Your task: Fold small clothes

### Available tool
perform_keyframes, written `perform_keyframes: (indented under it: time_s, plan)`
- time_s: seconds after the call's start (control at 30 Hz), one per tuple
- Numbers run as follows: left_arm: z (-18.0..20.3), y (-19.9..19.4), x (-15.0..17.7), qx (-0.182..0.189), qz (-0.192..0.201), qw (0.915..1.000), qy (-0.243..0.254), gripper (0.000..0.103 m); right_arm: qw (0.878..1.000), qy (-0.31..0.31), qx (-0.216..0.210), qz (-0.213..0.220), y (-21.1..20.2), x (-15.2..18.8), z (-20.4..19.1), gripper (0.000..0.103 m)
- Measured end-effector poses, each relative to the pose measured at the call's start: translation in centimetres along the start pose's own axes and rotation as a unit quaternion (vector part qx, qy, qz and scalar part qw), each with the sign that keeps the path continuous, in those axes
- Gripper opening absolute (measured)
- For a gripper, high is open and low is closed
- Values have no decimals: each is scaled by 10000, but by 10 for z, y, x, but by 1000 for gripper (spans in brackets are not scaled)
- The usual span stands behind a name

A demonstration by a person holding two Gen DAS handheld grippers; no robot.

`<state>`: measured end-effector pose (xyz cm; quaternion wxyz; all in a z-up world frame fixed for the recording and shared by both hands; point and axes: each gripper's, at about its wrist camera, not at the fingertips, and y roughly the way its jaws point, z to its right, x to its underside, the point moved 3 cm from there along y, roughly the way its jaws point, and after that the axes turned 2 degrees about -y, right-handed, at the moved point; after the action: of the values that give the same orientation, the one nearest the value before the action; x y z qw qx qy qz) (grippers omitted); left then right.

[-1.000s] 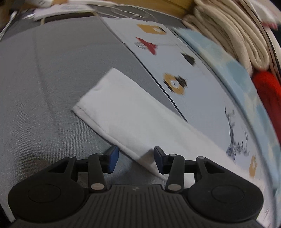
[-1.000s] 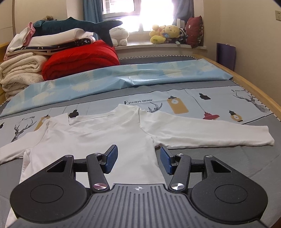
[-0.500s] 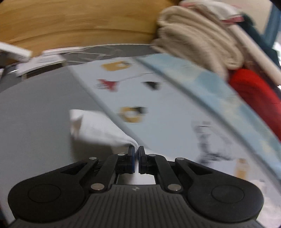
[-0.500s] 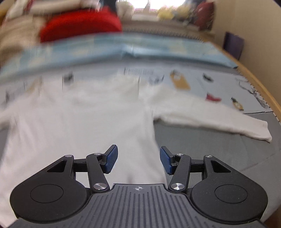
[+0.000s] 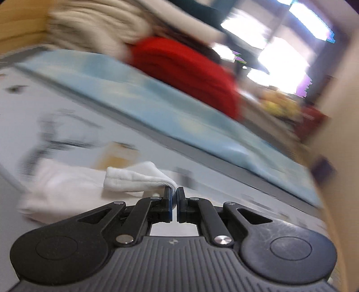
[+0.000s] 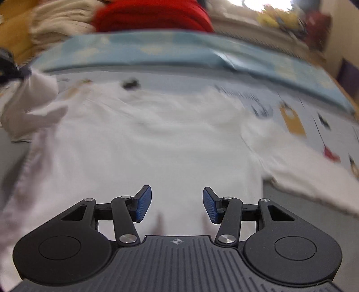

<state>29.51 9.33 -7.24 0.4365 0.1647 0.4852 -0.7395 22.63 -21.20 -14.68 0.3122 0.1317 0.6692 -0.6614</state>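
Lying flat on the bed (image 6: 291, 94) is a small white shirt (image 6: 157, 139) with long sleeves, its body spread wide and soft under the right gripper (image 6: 177, 203). The blue fingers (image 6: 143, 203) of that gripper stand apart with nothing between them, just over the near part of the shirt. One sleeve (image 6: 303, 177) runs out to the right over the grey sheet with little printed pictures. At the far left the other sleeve (image 6: 31, 105) is lifted and bunched up. The left gripper (image 5: 174, 191) has its fingers pinched tight on the cuff of that sleeve (image 5: 136, 177), and the white cloth hangs back from the tips in folds, to the left. Both views are blurry. Far behind the shirt lie a light blue quilt (image 6: 170, 51), a red blanket (image 6: 152, 15) and a pile of cream blankets (image 6: 60, 20). A bright window (image 5: 282, 65) shows at the far right in the left wrist view.
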Motion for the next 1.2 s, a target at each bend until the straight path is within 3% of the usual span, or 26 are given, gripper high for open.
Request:
perform_keyframes:
  time_s: [0.03,0.1,0.13,0.17,0.27,0.4,0.5,0.6,0.73,0.77,0.83,0.9,1.03,1.1,1.2]
  plan:
    - [21,9,9,441,-180,9989,53,3,9997,184,120,-101,5,1,8,51]
    - [58,28,28,1356,-897,9866,137,13,9987,479,16,-150,11,0,19,51]
    - [72,37,37,1643,-1239,9783,237,19,9981,589,-74,-159,13,-3,25,51]
    - [79,39,42,1614,-1221,9786,386,20,9977,656,-120,-134,15,-4,30,51]
    - [70,49,43,1063,-1058,9872,545,20,9961,860,-203,-46,20,-9,43,51]
    - [16,63,23,-273,-823,9959,244,20,9895,1344,-502,-156,37,-11,53,51]
    - [-31,69,6,-1241,-766,9892,-114,20,9845,1631,-593,-240,54,-18,53,52]
    - [-75,70,-7,-1875,-769,9772,-632,20,9760,2035,-746,-219,69,-28,55,52]
    - [-109,62,-24,-2141,-707,9695,-959,20,9636,2572,-680,-250,93,-37,63,50]
    - [-112,61,-27,-2151,-682,9695,-958,20,9616,2658,-629,-279,98,-38,64,45]
    - [-116,59,-30,-2105,-680,9709,-921,20,9619,2697,-394,-207,102,-40,67,17]
    - [-116,61,-31,-2097,-727,9709,-904,20,9652,2596,-302,-132,104,-42,66,4]
    - [-112,59,-26,-2056,-856,9708,-889,20,9680,2473,-399,128,99,-45,68,2]
    - [-111,53,-21,-2034,-963,9705,-869,20,9659,2517,-292,543,82,-51,75,2]
    - [-107,54,-15,-1938,-1161,9714,-738,20,9552,2363,-232,1765,35,-64,82,2]
